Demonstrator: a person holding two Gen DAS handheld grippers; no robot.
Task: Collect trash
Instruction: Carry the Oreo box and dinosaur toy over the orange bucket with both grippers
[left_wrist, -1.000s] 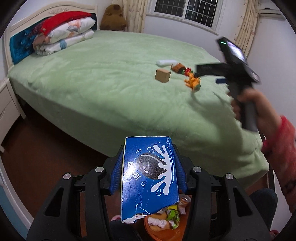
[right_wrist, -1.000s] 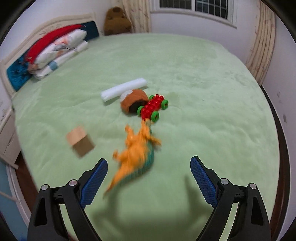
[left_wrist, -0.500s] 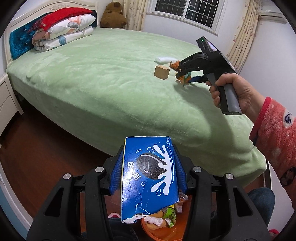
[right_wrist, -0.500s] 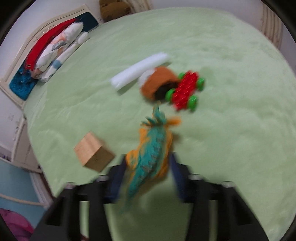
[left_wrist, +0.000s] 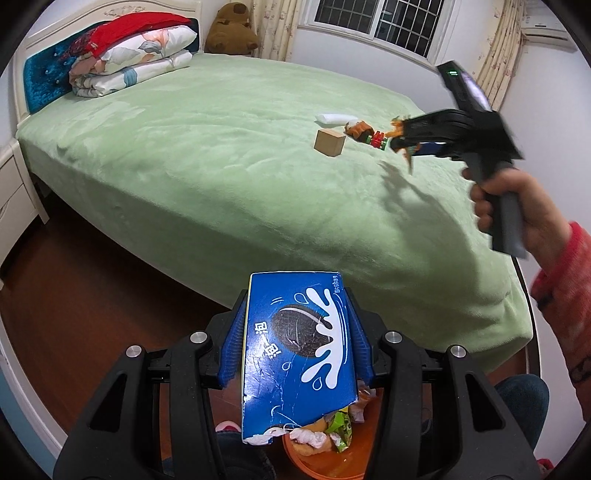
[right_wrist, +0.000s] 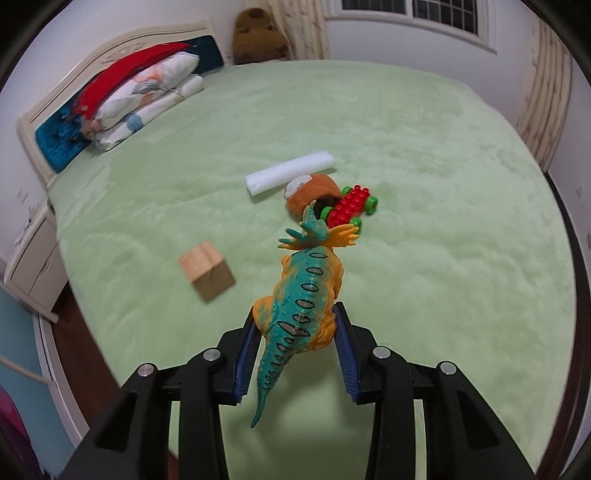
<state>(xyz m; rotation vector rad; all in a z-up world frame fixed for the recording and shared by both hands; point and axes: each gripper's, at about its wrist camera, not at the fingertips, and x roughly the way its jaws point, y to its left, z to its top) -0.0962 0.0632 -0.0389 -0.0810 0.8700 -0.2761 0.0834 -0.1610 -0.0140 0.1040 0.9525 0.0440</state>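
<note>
While my left gripper (left_wrist: 295, 343) clamps one glossy blue cookie box (left_wrist: 297, 350), torn at its lower end, above an orange bin (left_wrist: 321, 458) of wrappers, my right gripper (right_wrist: 295, 343) squeezes one ridged plastic dinosaur (right_wrist: 304, 295) over the bed (right_wrist: 443, 258). Four things lie mid-bed on the fuzzy green cover: one cardboard cube (right_wrist: 207, 271), one white foam roll (right_wrist: 290, 176), one brown pouch (right_wrist: 312, 192), one studded red block car (right_wrist: 351, 205).

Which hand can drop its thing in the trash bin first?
Probably left. The left gripper holds the cookie box right above the orange bin; the right gripper holds a toy dinosaur over the bed.

foam roll (right_wrist: 290, 172) behind block (right_wrist: 207, 270) on bed (right_wrist: 443, 258)
</note>
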